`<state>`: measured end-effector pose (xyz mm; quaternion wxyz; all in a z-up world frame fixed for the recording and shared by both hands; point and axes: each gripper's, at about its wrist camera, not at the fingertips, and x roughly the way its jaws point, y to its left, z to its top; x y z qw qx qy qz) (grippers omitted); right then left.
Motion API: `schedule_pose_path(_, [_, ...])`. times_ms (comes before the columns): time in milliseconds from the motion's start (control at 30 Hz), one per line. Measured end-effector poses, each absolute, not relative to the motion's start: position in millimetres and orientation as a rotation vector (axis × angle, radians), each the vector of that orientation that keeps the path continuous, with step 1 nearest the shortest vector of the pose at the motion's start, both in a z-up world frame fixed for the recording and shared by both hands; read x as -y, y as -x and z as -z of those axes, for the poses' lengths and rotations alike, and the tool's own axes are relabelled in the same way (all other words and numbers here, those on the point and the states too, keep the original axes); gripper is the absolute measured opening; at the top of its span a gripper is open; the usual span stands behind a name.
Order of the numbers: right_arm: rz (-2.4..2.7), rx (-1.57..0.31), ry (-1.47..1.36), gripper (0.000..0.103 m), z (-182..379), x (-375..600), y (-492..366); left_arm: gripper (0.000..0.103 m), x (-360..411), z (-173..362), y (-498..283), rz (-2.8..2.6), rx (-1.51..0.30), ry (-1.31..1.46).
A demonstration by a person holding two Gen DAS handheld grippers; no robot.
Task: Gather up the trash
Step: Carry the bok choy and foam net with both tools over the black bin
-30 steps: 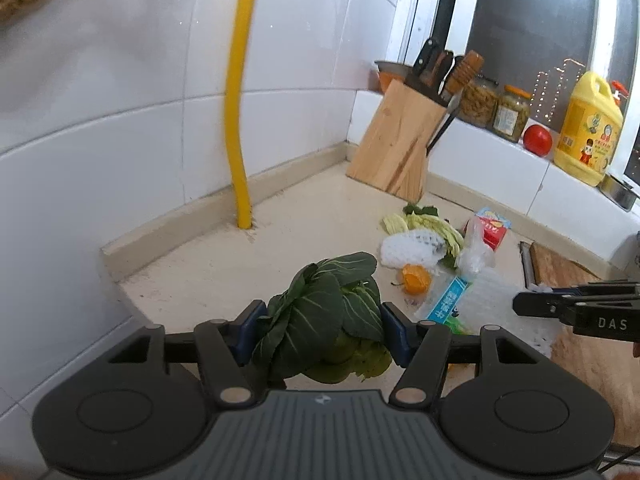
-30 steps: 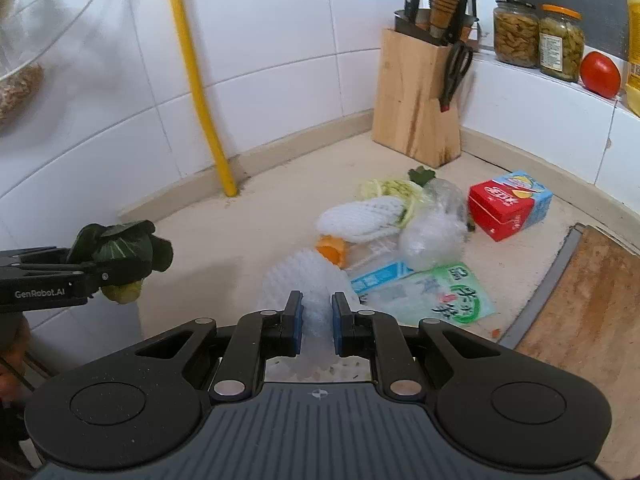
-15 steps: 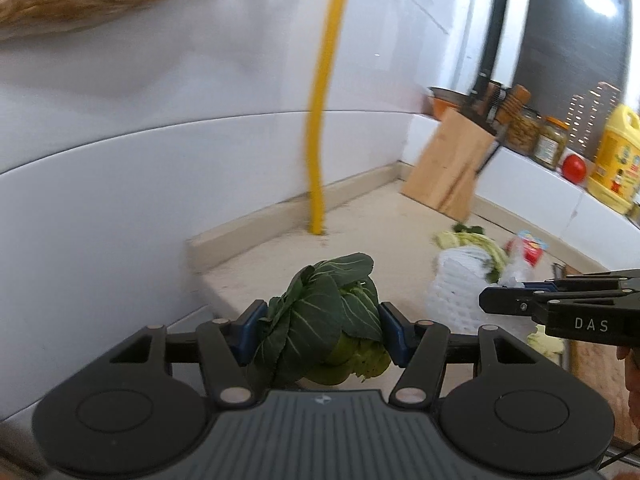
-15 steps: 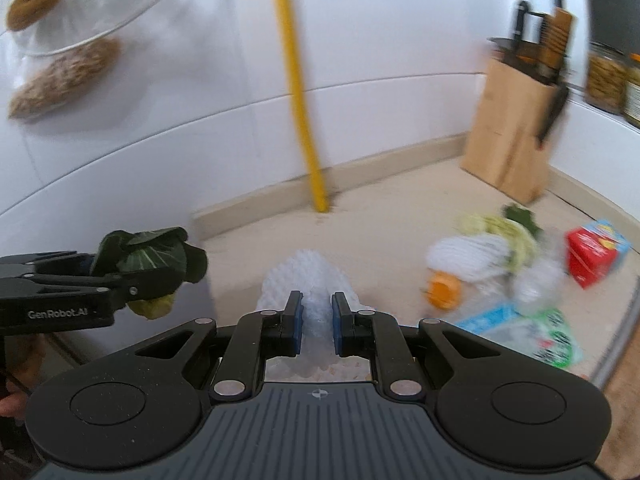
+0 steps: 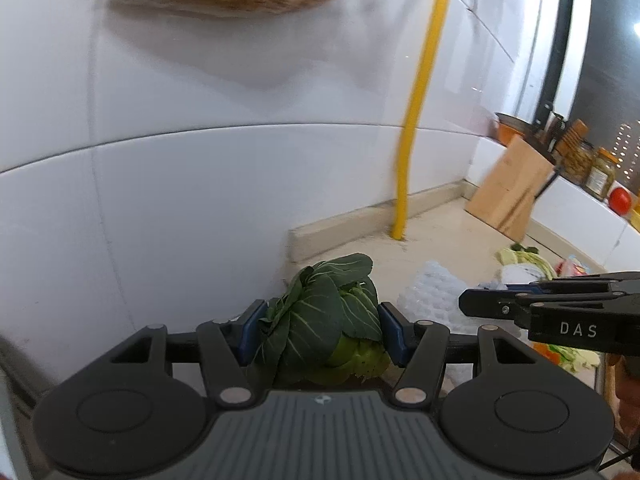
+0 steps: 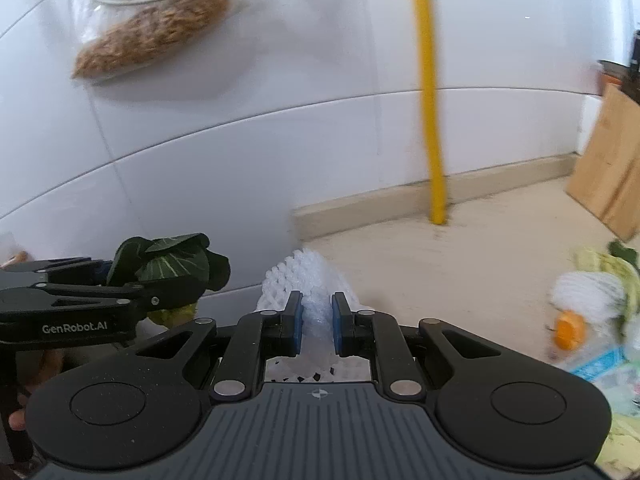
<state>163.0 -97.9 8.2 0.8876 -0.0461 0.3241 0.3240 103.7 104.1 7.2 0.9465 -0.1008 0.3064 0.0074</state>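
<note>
My left gripper (image 5: 320,334) is shut on a bunch of dark green leafy scraps (image 5: 324,312), held past the left end of the beige counter (image 5: 440,248). The same leaves (image 6: 172,264) show at the left of the right wrist view, clamped in the left gripper (image 6: 160,300). My right gripper (image 6: 314,326) is shut on a white foam fruit net (image 6: 308,276), seen from the left wrist view as the foam net (image 5: 432,296) beside the right gripper (image 5: 480,306). More trash stays on the counter: another foam net (image 6: 588,292), an orange peel (image 6: 568,328), pale leaves (image 6: 600,260) and plastic wrappers (image 6: 600,364).
White tiled wall (image 5: 200,180) fills the background with a yellow pipe (image 5: 416,120) running down to the counter. A wooden knife block (image 5: 512,188), jars (image 5: 600,168) and a tomato (image 5: 619,200) stand at the far right. Bags of brown dried goods (image 6: 152,36) hang on the wall above.
Both grippers have swung left, away from the trash pile toward the counter's left end, each keeping its load. The knife block and wrappers have slid to the right edge of both views.
</note>
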Motion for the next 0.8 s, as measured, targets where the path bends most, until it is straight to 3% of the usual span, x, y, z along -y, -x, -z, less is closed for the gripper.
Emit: schedule_pose_path(800, [-0.805, -0.704, 0.174, 0.019, 1.1, 16.8, -135.9, 0.053, -168.0, 8.7, -64.7, -0.156, -0.615, 0.272])
